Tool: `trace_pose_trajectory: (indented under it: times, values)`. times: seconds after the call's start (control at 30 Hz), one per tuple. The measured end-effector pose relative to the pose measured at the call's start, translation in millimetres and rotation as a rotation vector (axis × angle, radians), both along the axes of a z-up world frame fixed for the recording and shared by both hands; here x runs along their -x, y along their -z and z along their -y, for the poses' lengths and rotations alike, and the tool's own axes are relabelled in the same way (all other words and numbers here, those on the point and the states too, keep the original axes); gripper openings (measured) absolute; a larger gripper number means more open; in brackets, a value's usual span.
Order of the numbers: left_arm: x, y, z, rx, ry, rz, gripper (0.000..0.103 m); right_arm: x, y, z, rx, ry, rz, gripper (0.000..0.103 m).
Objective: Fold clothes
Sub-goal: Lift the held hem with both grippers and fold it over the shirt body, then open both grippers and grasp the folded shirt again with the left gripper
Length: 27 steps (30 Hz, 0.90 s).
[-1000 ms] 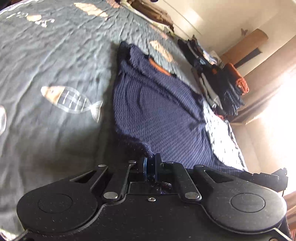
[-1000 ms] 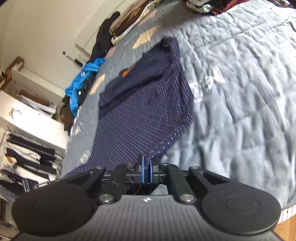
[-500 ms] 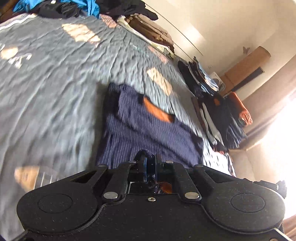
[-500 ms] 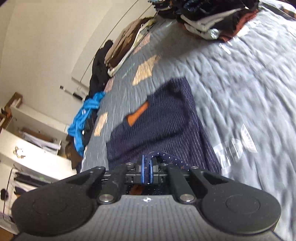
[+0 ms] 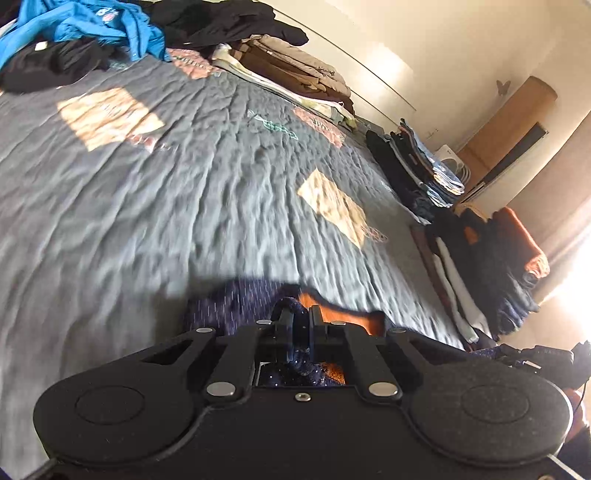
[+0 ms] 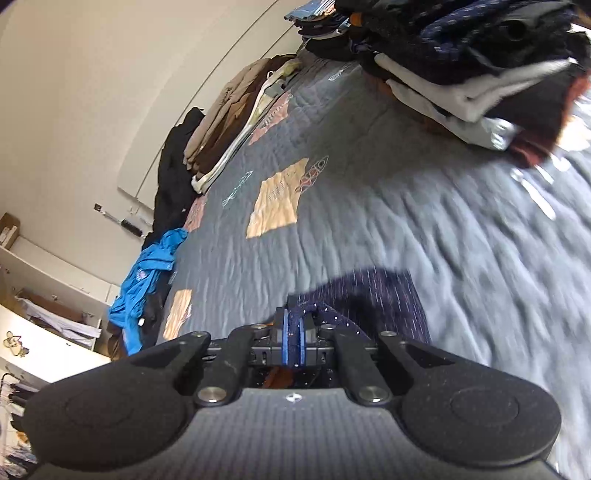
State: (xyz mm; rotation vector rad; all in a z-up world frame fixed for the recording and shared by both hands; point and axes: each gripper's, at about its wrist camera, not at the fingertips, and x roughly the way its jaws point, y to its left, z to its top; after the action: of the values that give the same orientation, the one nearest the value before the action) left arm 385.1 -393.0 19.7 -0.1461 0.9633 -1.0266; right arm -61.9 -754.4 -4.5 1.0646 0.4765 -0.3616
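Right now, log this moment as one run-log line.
step: folding navy shirt on bed quilt | left tongs: shut on navy shirt | right tongs: shut on navy shirt | fold: not laid down yet

Bed, covered by a grey quilted spread (image 5: 155, 206) with tan patches and small stitched motifs. Lying on it: navy pinstriped garment (image 6: 384, 295) with an orange inner collar, at the near edge; crumpled bright blue garment (image 5: 92, 26) among black clothes (image 5: 51, 64) at one far corner; folded tan and brown pile (image 5: 295, 70) by the wall; two stacks of folded dark clothes (image 5: 480, 258) along the window side.
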Motion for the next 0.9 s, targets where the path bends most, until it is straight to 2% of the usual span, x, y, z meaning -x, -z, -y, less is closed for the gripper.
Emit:
trace_pose_trajectory:
  times: [0.2,0.4,0.53,0.57,0.6,0.63,0.67,0.7,0.73,0.9]
  values:
    - [-37.5,24.5,38.7,-0.019,-0.004,0.005,0.008,-54.2,24.4,37.4,0.020,0.006,-0.032,0.006]
    - [-62.1,54.3,57.6,-0.023,-0.008,-0.008,0.008,-88.0,54.8,56.0,0.027,0.007,-0.067,0.006]
    - [-74.8,62.9,56.2,-0.010,-0.077,-0.022,0.011,-102.0,70.7,66.2,0.047,0.047,-0.090,0.013]
    - [-75.2,60.7,51.5,-0.002,-0.110,-0.005,0.023,-104.5,71.7,68.2,0.057,0.055,-0.102,0.016]
    - [-75.6,58.5,46.8,0.005,-0.143,0.012,0.036,-104.9,69.9,69.6,0.081,0.071,-0.102,0.028]
    - [-74.6,55.2,39.7,0.020,-0.172,0.030,0.064,-102.9,64.9,69.8,0.124,0.100,-0.100,0.044]
    - [-72.3,50.8,31.6,0.030,-0.184,0.049,0.071,-99.5,58.3,69.7,0.170,0.126,-0.099,0.050]
    - [-69.7,46.3,23.4,0.036,-0.189,0.067,0.071,-95.8,51.9,69.7,0.202,0.133,-0.091,0.058]
    - [-63.7,42.0,15.6,0.036,-0.185,0.086,0.069,-91.6,45.4,67.0,0.229,0.120,-0.089,0.061]
    - [-0.2,29.9,-32.0,0.044,-0.111,0.182,0.069,-56.4,20.3,20.4,0.372,-0.012,-0.111,0.061]
